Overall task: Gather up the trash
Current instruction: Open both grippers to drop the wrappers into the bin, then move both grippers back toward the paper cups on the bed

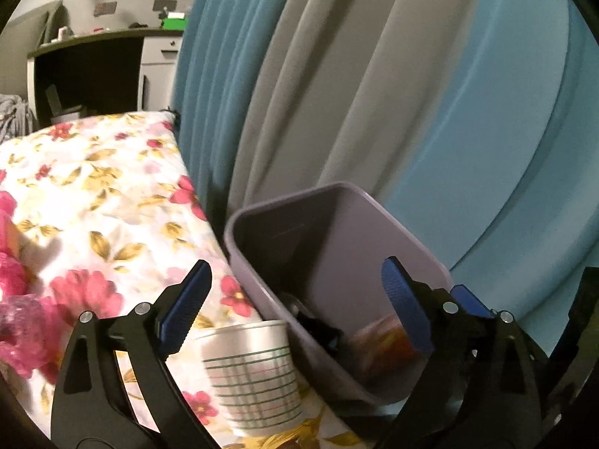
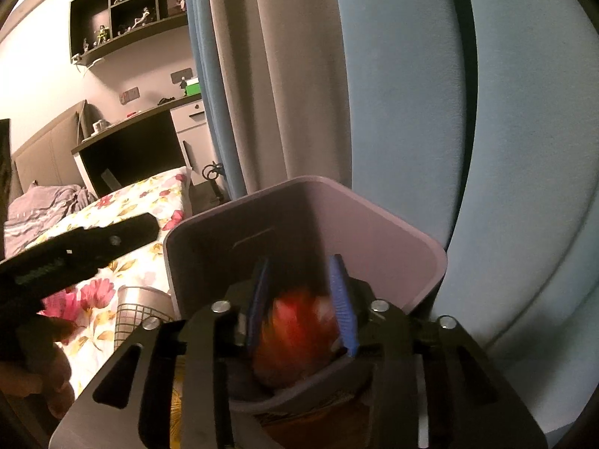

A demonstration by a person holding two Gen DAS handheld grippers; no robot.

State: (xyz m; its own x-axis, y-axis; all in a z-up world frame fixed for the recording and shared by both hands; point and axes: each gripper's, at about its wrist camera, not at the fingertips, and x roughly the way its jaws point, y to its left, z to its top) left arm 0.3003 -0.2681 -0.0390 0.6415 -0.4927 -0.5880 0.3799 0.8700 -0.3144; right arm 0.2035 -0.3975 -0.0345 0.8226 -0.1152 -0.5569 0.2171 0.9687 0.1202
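Observation:
A lilac plastic bin stands beside the bed against the curtains, with dark trash and an orange-red wrapper inside. My left gripper is open and empty, its fingers straddling the bin's near-left corner. A white paper cup with green lines stands on the floral bedspread between the fingers, next to the bin. In the right wrist view my right gripper hangs over the bin, its jaws around a blurred red wrapper. The cup shows at its left.
The floral bedspread fills the left. Blue and grey curtains hang behind the bin. A pink crumpled item lies at the bed's left edge. A desk with drawers and wall shelves stand far back.

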